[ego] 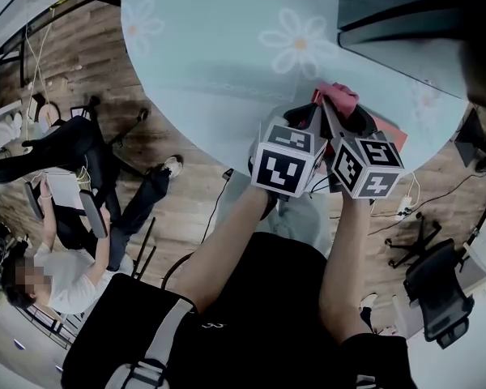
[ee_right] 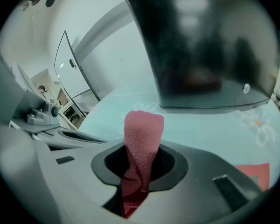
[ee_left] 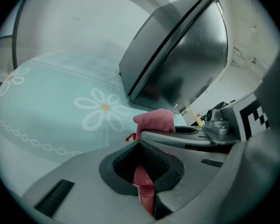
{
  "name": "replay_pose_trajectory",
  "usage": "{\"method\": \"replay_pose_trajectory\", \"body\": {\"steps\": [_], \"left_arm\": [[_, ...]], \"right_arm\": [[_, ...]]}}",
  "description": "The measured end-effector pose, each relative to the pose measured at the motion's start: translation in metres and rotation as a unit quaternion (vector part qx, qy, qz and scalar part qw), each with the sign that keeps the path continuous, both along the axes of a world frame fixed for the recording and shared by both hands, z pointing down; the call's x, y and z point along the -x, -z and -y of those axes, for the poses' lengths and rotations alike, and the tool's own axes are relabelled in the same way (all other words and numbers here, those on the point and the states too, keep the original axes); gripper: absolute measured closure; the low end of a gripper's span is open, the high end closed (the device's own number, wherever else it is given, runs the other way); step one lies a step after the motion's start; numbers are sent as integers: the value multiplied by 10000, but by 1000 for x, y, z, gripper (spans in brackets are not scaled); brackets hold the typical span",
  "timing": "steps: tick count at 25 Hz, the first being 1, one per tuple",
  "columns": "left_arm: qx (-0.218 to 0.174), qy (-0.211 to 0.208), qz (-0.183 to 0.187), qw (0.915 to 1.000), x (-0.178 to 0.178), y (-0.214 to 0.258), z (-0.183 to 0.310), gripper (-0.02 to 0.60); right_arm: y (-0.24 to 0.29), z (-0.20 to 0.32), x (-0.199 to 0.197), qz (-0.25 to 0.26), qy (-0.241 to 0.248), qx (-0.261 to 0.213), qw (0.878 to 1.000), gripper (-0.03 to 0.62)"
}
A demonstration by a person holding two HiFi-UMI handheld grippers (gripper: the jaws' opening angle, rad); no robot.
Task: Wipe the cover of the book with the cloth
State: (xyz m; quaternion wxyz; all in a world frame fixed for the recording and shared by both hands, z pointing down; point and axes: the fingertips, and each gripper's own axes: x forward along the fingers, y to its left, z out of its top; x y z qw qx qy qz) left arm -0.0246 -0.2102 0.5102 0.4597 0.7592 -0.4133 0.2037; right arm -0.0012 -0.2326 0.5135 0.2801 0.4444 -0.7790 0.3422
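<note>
Both grippers are crowding together at the near edge of the round table in its pale teal daisy-print cover (ego: 219, 47). The right gripper (ee_right: 139, 164) is clamping its jaws tight on the pink terry cloth (ee_right: 142, 129), which is standing up out of the pinch as a folded tuft and pointing toward the far side. The left gripper (ee_left: 141, 171) is sitting just to its left, jaws nearly together and pinching a thin red edge (it is looking like the near edge of the book). The flat red book (ego: 391, 134) is lying on the table right under the two grippers, with one corner peeking out on the right of the right gripper and a sliver showing left of the cloth. The cloth is hanging just above the cover; whether it is touching, I cannot tell. Farther back on the right, a dark grey slab-shaped case (ego: 413, 31) is resting on the table.
</note>
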Motion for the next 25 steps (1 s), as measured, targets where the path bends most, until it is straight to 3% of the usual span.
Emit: {"method": "replay_pose_trajectory", "body": {"steps": [25], "left_arm": [[99, -309, 335, 9989, -52, -8, -9, 568]], "right_arm": [[-2, -6, -54, 20, -149, -87, 9998, 497]]}}
